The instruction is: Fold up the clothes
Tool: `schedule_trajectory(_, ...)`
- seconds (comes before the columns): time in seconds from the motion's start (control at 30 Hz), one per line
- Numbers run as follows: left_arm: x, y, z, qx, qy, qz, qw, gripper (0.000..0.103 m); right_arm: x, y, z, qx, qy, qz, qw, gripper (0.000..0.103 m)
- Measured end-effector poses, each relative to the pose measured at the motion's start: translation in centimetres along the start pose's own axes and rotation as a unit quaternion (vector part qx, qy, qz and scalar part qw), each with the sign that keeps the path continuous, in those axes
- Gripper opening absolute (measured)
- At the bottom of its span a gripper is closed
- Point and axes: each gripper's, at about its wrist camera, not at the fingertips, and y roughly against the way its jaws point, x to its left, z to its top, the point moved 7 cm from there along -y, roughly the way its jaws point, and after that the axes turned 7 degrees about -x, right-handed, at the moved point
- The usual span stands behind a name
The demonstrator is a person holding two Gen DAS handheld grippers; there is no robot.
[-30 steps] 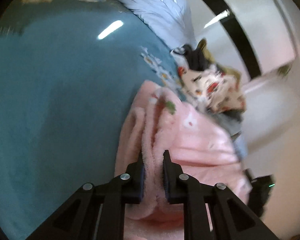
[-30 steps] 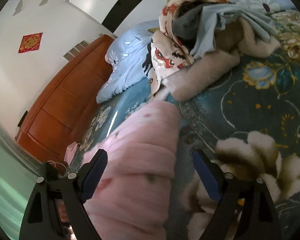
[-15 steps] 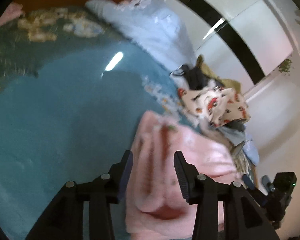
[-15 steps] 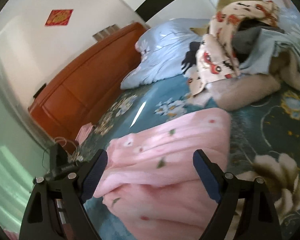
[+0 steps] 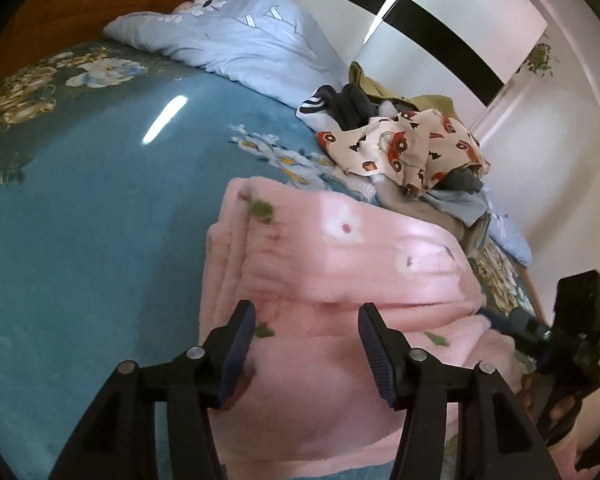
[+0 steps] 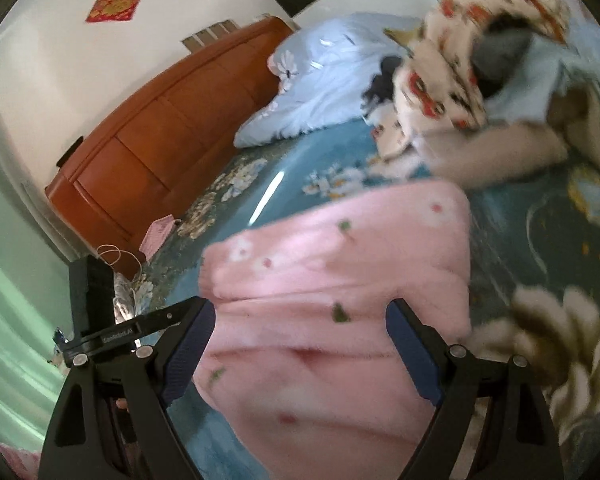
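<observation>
A folded pink fleece garment (image 5: 340,264) with small flowers lies on the teal bedspread (image 5: 80,240). My left gripper (image 5: 306,320) hovers over its near left part. Its jaws are opening and the pads press on nothing, with pink cloth below the gap. In the right wrist view the same pink garment (image 6: 340,264) fills the middle. My right gripper (image 6: 300,324) stands open above its near edge, holding nothing. The left gripper's body (image 6: 100,320) shows at the left there, and the right gripper's body (image 5: 572,340) at the far right of the left wrist view.
A heap of unfolded clothes (image 5: 412,148), topped by a cream car-print piece, lies behind the pink garment. A pale blue pillow (image 5: 240,40) rests against the wooden headboard (image 6: 160,128). A wardrobe wall (image 5: 440,20) stands beyond. A small pink item (image 6: 158,236) lies by the headboard.
My left gripper let go of the pink fold it pinched, its jaws spread, and it drew back and up. The right gripper stayed open and pulled back, so more of the garment shows.
</observation>
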Motion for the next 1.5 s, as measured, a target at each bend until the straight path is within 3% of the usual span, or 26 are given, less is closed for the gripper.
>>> schedule_trajectory(0.37,-0.5,2.2,0.8,-0.02,0.019,-0.019,0.9994,0.058,-0.9,-0.4,-0.9,0.009,-0.008,-0.01,1.0,0.088)
schedule_trajectory(0.57,1.5,4.2,2.2,-0.058,0.042,0.001,0.9975,0.066,0.1,3.3,1.3,-0.054,0.009,-0.004,0.998,0.088)
schedule_trajectory(0.67,3.5,3.4,1.5,-0.045,0.077,0.014,0.9959,0.068,-1.9,4.3,2.0,-0.073,-0.013,-0.036,0.997,0.088)
schedule_trajectory(0.8,5.0,2.1,0.3,-0.025,0.104,0.025,0.994,0.082,-6.8,4.3,1.1,-0.062,-0.1,-0.084,0.99,0.089)
schedule_trajectory(0.87,5.4,1.5,0.1,-0.016,0.12,0.01,0.9927,0.086,-8.9,4.1,0.1,-0.052,-0.147,-0.085,0.984,0.096)
schedule_trajectory(1.07,5.8,-0.8,-0.5,0.015,0.155,-0.014,0.9878,0.099,-10.9,2.4,-2.1,-0.021,-0.246,-0.024,0.969,0.097)
schedule_trajectory(1.3,5.9,-2.8,-0.8,0.045,0.2,-0.06,0.9769,0.103,-10.5,1.3,-2.1,-0.014,-0.243,-0.015,0.97,0.102)
schedule_trajectory(1.5,4.3,-4.9,-0.5,0.073,0.177,-0.074,0.9787,0.103,-10.4,1.4,-2.2,-0.004,-0.234,0.0,0.972,0.102)
